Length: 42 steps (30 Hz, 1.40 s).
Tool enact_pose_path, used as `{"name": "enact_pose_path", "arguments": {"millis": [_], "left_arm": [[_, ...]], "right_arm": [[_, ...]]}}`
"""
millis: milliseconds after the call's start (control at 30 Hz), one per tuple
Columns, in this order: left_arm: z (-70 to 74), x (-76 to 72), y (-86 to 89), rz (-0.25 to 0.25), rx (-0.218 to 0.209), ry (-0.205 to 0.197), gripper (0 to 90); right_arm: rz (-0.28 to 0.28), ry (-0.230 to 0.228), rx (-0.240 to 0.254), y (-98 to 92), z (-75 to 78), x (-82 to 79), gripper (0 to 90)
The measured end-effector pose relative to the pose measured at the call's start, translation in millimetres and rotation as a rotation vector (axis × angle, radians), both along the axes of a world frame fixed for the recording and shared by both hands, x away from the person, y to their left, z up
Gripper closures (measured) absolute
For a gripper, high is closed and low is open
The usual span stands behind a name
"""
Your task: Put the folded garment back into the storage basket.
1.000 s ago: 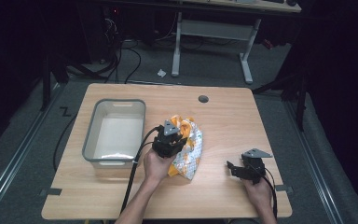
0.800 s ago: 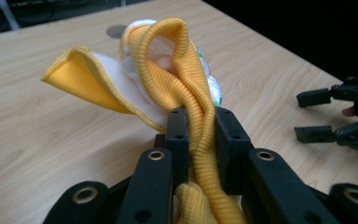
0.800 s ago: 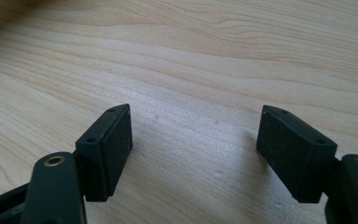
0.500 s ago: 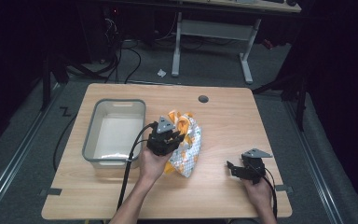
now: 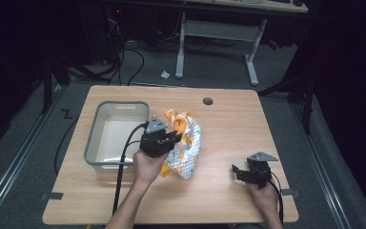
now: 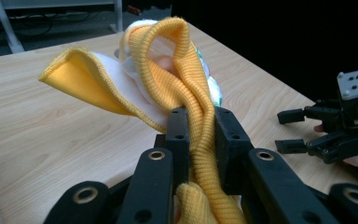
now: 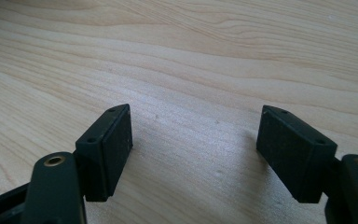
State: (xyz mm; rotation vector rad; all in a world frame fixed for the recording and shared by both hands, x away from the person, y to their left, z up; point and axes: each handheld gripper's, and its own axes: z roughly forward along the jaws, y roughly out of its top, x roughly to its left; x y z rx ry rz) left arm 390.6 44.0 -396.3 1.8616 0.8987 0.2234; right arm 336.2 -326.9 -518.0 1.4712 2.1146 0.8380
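No text, label, brand or number that I can read anywhere. I checked the grey plate on top of my left gripper (image 5: 161, 138) and on top of my right gripper (image 5: 235, 171): only screw holes, no markings. The patterned cloth (image 5: 186, 150) carries small green and orange print, too small to tell whether any of it is lettering. The grey bin (image 5: 93, 143) at far left has bare walls. A dark Z-shaped mark (image 5: 67, 114) lies on the floor left of the table; I cannot tell if it is a sign.
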Motion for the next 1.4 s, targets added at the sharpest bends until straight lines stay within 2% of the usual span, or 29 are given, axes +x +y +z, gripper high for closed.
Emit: {"name": "enact_pose_path", "arguments": {"millis": [133,233,400,567,933,1400], "left_arm": [[2.7,3.0,10.1,0.002,-0.026,0.014,78.0],[4.8,4.1,13.2,0.003,-0.025,0.015,78.0],[13.4,4.5,22.2,0.016,-0.029,-0.010,78.0],[18.6,5.8,33.9,0.033,-0.044,-0.012,78.0],[33.8,5.3,58.1,0.077,-0.057,-0.039,78.0],[41.6,6.8,76.2,0.112,-0.049,-0.046,78.1]], "right_arm": [[-0.001,0.001,0.001,0.1,0.0,-0.1,27.0],[0.000,0.000,0.000,0.0,0.0,0.0,27.0],[0.001,0.000,0.000,0.0,0.0,0.0,27.0],[0.000,0.000,0.000,0.0,0.0,0.0,27.0],[0.000,0.000,0.000,0.0,0.0,0.0,27.0],[-0.001,0.001,0.001,0.0,0.0,0.0,27.0]]}}
